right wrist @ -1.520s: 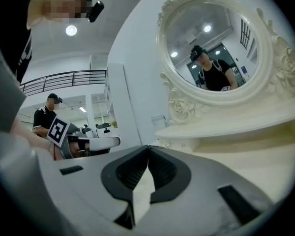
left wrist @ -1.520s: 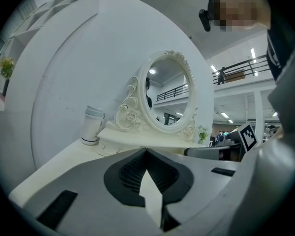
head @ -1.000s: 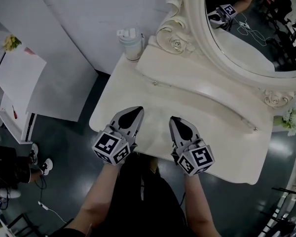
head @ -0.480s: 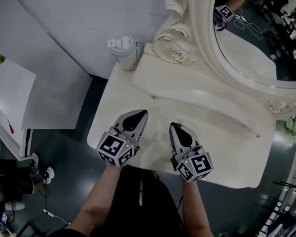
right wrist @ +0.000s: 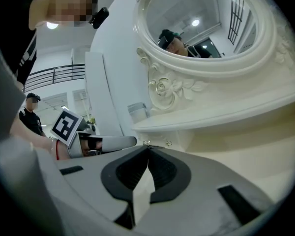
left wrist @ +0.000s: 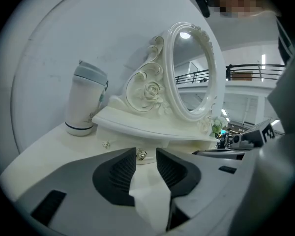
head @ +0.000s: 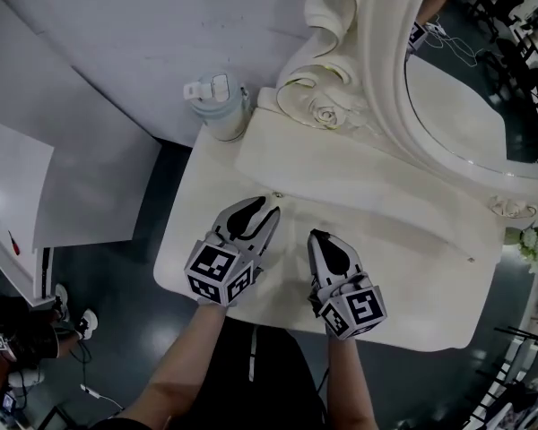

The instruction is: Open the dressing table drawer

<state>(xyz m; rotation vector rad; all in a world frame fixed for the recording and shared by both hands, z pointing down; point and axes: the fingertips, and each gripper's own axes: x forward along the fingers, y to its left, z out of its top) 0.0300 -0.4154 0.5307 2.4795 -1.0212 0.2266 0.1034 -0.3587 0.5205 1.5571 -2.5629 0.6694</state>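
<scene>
The cream dressing table (head: 412,303) carries a raised shelf with a drawer under it, below an oval mirror (head: 471,79). A small metal drawer knob (head: 278,195) (left wrist: 141,154) shows on the drawer front. My left gripper (head: 265,211) (left wrist: 146,155) points at that knob from just short of it. Its jaws have just been opening and stand open, with nothing between the pads. My right gripper (head: 316,236) (right wrist: 148,149) hovers over the tabletop to the right, shut and empty. In the right gripper view two knobs (right wrist: 146,142) sit close together under the shelf.
A pale lidded bottle (head: 217,106) (left wrist: 84,100) stands at the table's back left corner by the carved rose scroll (head: 327,110). A second knob (head: 471,260) is far right. White flowers (head: 533,240) sit at the right edge. A white wall panel lies behind.
My left gripper's jaws have gone from shut to open. Both grippers have moved forward over the tabletop toward the drawer front, the left one nearly up to the knob.
</scene>
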